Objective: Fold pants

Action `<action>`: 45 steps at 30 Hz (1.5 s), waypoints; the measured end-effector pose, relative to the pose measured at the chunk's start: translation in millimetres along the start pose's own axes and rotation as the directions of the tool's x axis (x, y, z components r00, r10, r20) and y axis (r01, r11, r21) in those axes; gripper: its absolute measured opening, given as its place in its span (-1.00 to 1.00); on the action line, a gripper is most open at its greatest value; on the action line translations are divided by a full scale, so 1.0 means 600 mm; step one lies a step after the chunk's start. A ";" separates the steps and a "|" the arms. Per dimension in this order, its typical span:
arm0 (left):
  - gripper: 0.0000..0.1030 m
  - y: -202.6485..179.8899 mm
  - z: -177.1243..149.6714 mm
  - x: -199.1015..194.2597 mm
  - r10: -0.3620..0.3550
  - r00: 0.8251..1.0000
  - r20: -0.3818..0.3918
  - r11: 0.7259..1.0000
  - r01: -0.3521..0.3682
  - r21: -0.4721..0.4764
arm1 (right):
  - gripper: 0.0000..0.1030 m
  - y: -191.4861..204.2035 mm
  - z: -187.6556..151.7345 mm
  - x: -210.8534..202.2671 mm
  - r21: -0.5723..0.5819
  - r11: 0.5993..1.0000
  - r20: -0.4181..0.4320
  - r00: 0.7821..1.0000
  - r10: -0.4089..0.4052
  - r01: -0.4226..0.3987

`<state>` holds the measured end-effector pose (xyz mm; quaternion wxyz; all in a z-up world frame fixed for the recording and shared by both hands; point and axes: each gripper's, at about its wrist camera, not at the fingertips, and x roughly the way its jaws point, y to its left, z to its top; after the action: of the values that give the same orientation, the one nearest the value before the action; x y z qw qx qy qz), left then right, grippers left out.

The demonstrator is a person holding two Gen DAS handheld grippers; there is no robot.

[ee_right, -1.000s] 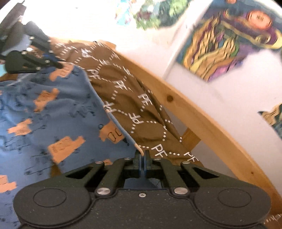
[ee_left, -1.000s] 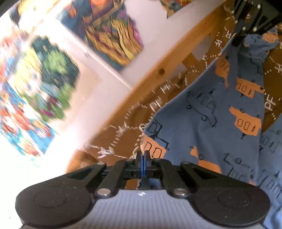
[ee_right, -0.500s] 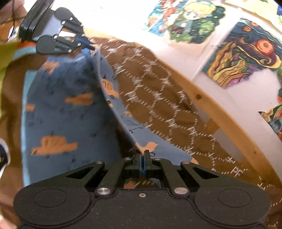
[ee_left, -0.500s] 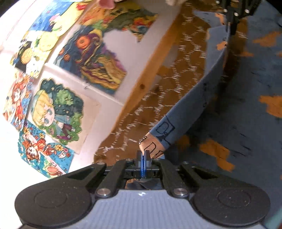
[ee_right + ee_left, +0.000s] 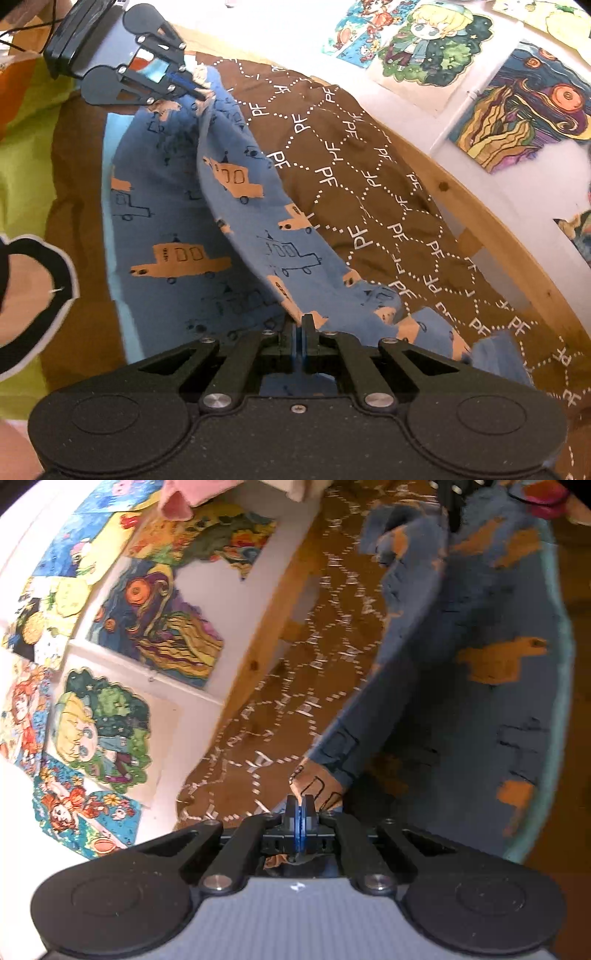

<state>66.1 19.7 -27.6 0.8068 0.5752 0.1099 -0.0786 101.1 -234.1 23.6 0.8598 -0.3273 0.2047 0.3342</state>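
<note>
Both claws are clamped tight on the blue pants [image 5: 184, 254]: left claw [image 5: 300, 801] and right claw [image 5: 300, 320] each pinch one end of an edge. Since a second ago that raised edge has swung down over the half lying on the brown bedspread [image 5: 369, 155], nearly completing a fold.

A white wall [image 5: 524, 192] is hung with colourful drawings [image 5: 155, 627]; a wooden bed frame [image 5: 491, 218] is covered by a brown patterned blanket [image 5: 369, 147].

Wooden-framed bed [image 5: 491, 236], brown PF-patterned cover [image 5: 373, 173] spread on it, blue car-print pants [image 5: 177, 221] lying on cover
</note>
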 end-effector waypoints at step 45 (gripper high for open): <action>1.00 0.023 0.136 -0.008 -0.399 0.906 0.140 0.552 0.359 -0.753 | 0.99 0.011 -0.109 -0.149 0.496 0.794 -0.243 0.934 -0.262 0.352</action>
<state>72.0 -52.7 11.6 0.9335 0.1444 0.2726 -0.1830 25.9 -315.3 26.1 0.9396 -0.1311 0.3023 0.0922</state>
